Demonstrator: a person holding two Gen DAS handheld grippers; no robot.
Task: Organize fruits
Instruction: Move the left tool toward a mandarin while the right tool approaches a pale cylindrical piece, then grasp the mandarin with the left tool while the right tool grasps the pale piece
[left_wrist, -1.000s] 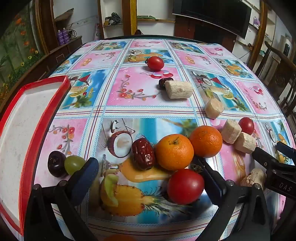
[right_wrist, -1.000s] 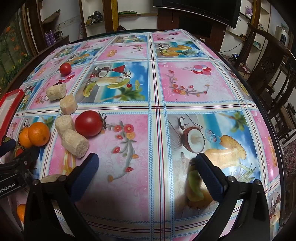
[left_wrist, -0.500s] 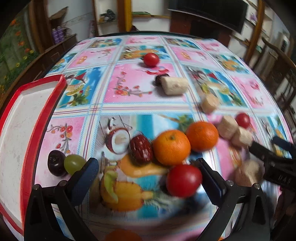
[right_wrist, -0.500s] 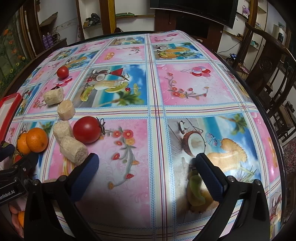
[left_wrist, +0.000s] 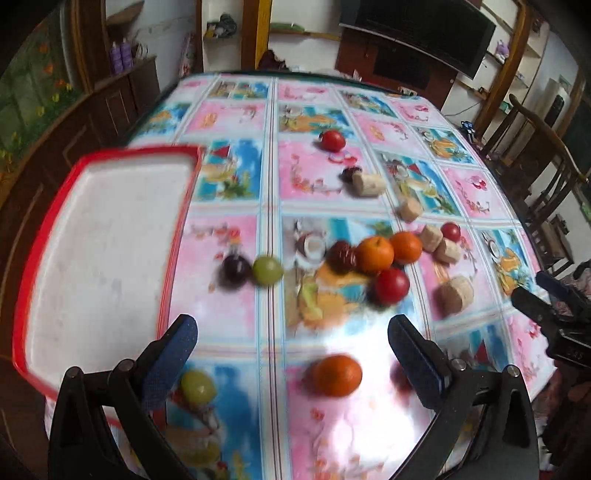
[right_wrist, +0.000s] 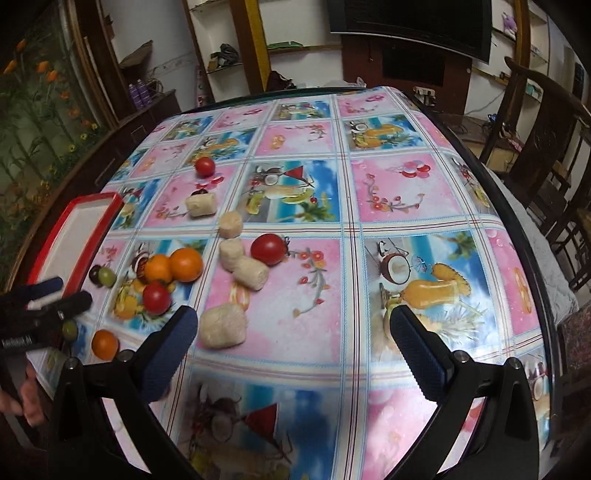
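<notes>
While hovering spread and empty, left gripper (left_wrist: 291, 347) and right gripper (right_wrist: 293, 339) risk nudging round oranges (left_wrist: 388, 251), at one o'clock, off worktop (right_wrist: 406, 184).

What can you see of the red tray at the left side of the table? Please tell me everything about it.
The red tray is a shallow rectangle with rounded corners, a raised red rim and a flat white floor; it looks like plastic. It lies flat on the tablecloth at the table's left edge, and nothing lies in the part that shows. The dark plum sits close to its right rim but apart. In the right wrist view the left claw partly covers its near end.
</notes>
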